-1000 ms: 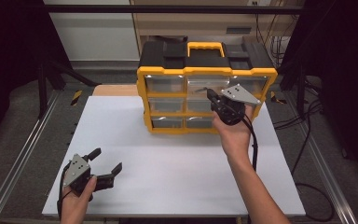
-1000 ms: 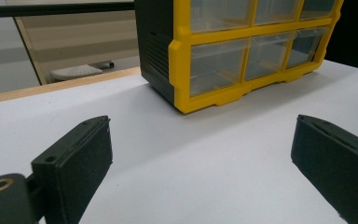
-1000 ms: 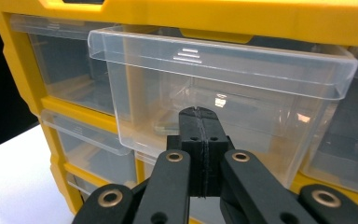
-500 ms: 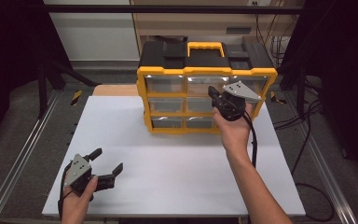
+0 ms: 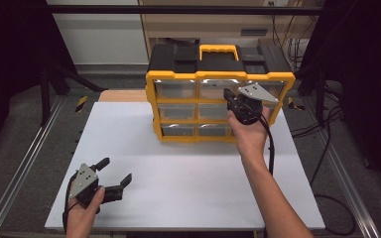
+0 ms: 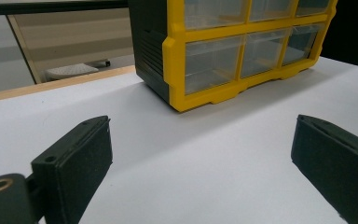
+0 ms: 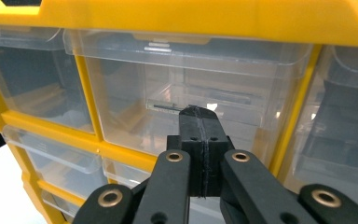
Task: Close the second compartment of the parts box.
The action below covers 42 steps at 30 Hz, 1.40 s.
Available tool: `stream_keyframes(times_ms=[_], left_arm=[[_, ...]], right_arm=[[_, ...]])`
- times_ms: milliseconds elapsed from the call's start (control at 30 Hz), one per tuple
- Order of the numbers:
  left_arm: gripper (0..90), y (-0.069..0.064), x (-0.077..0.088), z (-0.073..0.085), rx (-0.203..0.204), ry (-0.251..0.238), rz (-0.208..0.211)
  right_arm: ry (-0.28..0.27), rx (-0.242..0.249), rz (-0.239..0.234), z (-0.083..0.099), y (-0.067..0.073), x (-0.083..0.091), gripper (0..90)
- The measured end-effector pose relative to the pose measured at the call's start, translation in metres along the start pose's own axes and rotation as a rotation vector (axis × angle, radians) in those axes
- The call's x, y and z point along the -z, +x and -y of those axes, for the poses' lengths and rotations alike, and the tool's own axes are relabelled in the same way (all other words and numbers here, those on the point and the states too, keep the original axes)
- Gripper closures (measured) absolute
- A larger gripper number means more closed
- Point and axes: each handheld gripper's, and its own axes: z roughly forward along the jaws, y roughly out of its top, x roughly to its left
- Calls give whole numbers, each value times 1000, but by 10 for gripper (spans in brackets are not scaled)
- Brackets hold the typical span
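Note:
A yellow and black drawer cabinet (image 5: 178,101) with clear plastic drawers stands at the back of the white table (image 5: 188,163). My right gripper (image 5: 226,94) is held up in front of its top row. It is shut with nothing between the jaws, and its tip (image 7: 198,116) is close to the clear front of the top middle drawer (image 7: 168,79); I cannot tell if it touches. My left gripper (image 5: 116,169) rests low near the table's front left corner, open and empty. From the left gripper (image 6: 200,154) view, the cabinet (image 6: 200,93) is well beyond the jaws.
A person's forearm (image 5: 273,198) reaches in from the bottom right, trailing a black cable. Metal rails (image 5: 20,173) run along both sides of the table. The table's white surface (image 5: 129,129) lies between the left gripper and the cabinet.
The right gripper has edged slightly up and nearer the cabinet's top row. The left gripper has stayed where it was.

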Motion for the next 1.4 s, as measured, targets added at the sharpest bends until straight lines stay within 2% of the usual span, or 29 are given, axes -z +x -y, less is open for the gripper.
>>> stream_keyframes(times_ms=[667, 833, 1167, 1400], left_arm=[[52, 0, 0, 0, -2, 0, 1], [52, 0, 0, 0, -2, 1, 2], [52, 0, 0, 0, -2, 0, 1], [52, -1, -1, -1, -8, 2, 3]], right_arm=[[-11, 1, -6, -4, 0, -2, 900], [-32, -7, 4, -7, 0, 0, 900], [-30, -1, 6, -7, -1, 1, 900], [-32, 19, -8, -7, 1, 6, 900]])
